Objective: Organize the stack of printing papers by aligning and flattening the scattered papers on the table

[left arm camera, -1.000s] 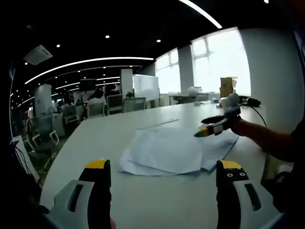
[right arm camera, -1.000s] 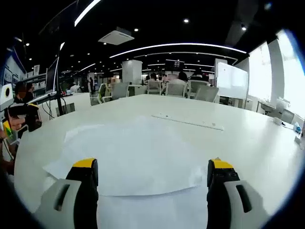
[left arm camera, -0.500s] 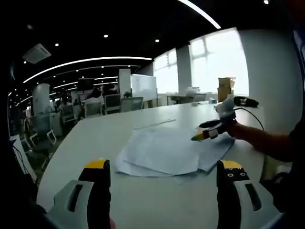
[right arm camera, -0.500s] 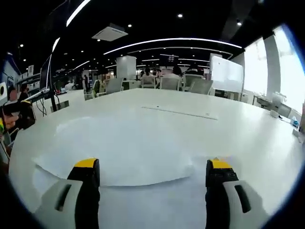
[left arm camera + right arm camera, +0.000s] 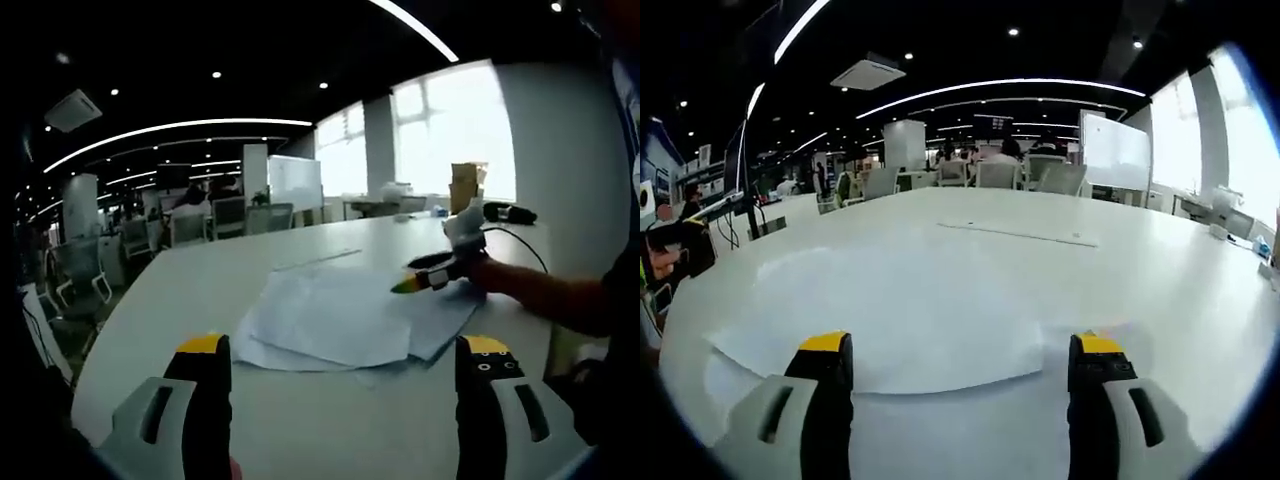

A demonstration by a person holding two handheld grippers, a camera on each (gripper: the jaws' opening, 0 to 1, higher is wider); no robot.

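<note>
papers (image 5: 345, 318) sit in a loose, fanned pile mid-table, sheets skewed, edges not lined up. left gripper (image 5: 340, 345) hangs short of the pile at 6 o'clock, jaws spread wide, nothing between them. right gripper (image 5: 412, 283) comes in from 3 o'clock in the left gripper view, tip low over the pile's right side; can't tell if it touches. in the right gripper view its jaws are wide, straddling a sheet edge (image 5: 940, 375), holding nothing. white table (image 5: 200, 290); long strip (image 5: 1020, 235) lies at 12 o'clock past the papers.
</note>
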